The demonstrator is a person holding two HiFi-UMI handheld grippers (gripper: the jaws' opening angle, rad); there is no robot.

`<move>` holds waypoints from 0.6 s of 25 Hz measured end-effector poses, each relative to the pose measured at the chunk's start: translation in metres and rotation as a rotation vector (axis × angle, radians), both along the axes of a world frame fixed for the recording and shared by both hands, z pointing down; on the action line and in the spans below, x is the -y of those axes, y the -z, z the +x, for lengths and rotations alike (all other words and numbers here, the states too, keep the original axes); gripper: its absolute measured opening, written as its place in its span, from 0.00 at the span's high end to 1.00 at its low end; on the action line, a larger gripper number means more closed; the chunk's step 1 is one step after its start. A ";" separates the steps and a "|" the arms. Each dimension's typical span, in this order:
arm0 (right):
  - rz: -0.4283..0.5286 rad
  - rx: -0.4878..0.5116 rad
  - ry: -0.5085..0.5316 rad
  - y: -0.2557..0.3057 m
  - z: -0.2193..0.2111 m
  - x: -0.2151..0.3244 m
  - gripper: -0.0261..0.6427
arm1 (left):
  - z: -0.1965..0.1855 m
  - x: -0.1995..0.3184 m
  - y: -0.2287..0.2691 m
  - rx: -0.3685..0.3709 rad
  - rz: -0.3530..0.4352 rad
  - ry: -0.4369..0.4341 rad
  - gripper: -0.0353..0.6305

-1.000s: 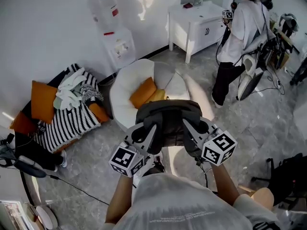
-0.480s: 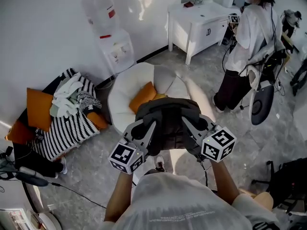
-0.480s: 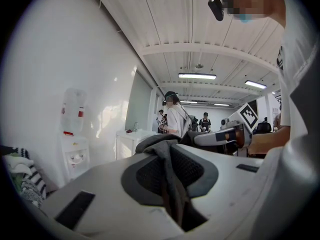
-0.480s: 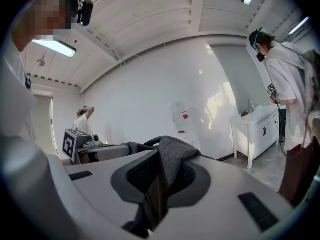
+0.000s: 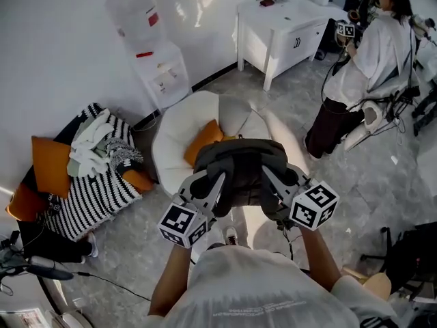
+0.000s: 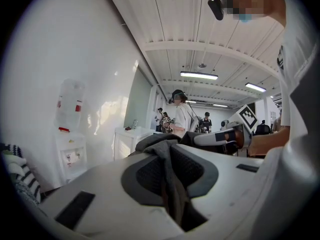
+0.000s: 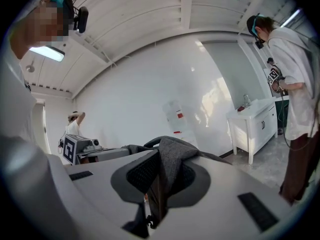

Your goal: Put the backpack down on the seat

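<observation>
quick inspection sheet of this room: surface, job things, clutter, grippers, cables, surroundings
surface: white round padded seat on the grey floor, with an orange cushion lying on it
job's things: dark grey backpack held in the air at the near side of the seat, not yet set down
clutter: black and white striped throw at the left, pale clothes piled on it
grippers: left gripper shut on backpack fabric; right gripper shut on backpack fabric
cables: thin black cable across the floor, lower left
surroundings: white water dispenser, white cabinet, a standing person
</observation>
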State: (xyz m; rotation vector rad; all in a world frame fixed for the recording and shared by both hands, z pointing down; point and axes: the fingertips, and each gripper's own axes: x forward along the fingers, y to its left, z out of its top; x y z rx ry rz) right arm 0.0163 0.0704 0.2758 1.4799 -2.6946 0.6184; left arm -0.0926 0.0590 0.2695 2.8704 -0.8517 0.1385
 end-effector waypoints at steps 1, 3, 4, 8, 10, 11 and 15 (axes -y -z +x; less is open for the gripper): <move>-0.008 0.006 -0.002 -0.001 0.000 0.006 0.91 | 0.000 0.006 -0.001 0.001 -0.003 -0.004 0.86; -0.025 0.018 -0.015 -0.002 0.001 0.017 0.91 | 0.000 0.018 -0.002 0.004 -0.010 -0.016 0.86; -0.032 0.023 -0.021 -0.003 0.001 0.021 0.91 | 0.001 0.023 -0.002 0.006 -0.014 -0.021 0.86; -0.045 0.029 -0.022 -0.004 0.003 0.035 0.91 | 0.001 0.039 -0.001 0.011 -0.017 -0.037 0.86; -0.046 0.030 -0.028 -0.004 0.006 0.040 0.91 | 0.003 0.044 -0.001 0.012 -0.016 -0.043 0.85; -0.045 0.028 -0.032 -0.005 0.007 0.043 0.91 | 0.005 0.047 -0.002 0.014 -0.016 -0.044 0.86; -0.043 0.019 -0.051 -0.013 0.016 0.048 0.91 | 0.015 0.058 -0.010 0.026 -0.031 -0.044 0.86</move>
